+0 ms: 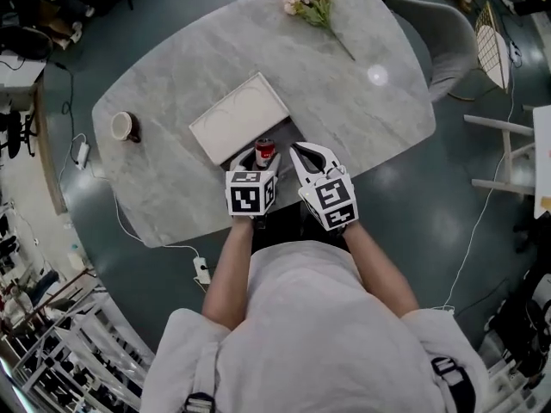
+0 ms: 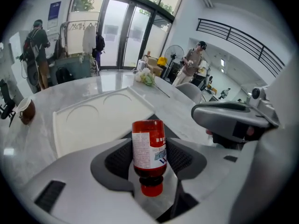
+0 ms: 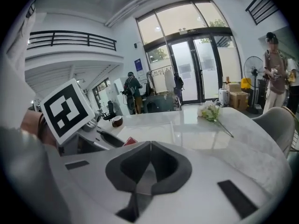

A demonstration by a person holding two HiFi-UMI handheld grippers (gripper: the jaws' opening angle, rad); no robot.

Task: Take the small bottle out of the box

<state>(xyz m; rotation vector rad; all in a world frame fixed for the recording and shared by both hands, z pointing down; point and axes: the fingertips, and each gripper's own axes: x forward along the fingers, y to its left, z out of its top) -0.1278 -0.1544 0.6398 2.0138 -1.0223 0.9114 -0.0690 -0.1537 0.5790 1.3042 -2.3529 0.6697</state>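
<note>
A small bottle (image 1: 265, 151) with red contents, a white label and a red cap sits between the pads of my left gripper (image 1: 258, 155), which is shut on it near the table's front edge. In the left gripper view the bottle (image 2: 149, 146) has its cap toward the camera. Just behind it lies a flat white box (image 1: 239, 117) with a dark strip at its near side. My right gripper (image 1: 299, 151) is close on the right, its jaws shut with nothing between them (image 3: 150, 144). A red corner of the bottle (image 3: 130, 140) shows in the right gripper view.
The grey marble table (image 1: 344, 101) carries a brown mug (image 1: 125, 127) at the left and a bunch of flowers (image 1: 310, 5) at the far side. A grey chair (image 1: 435, 46) stands at the right. People stand in the background by glass doors.
</note>
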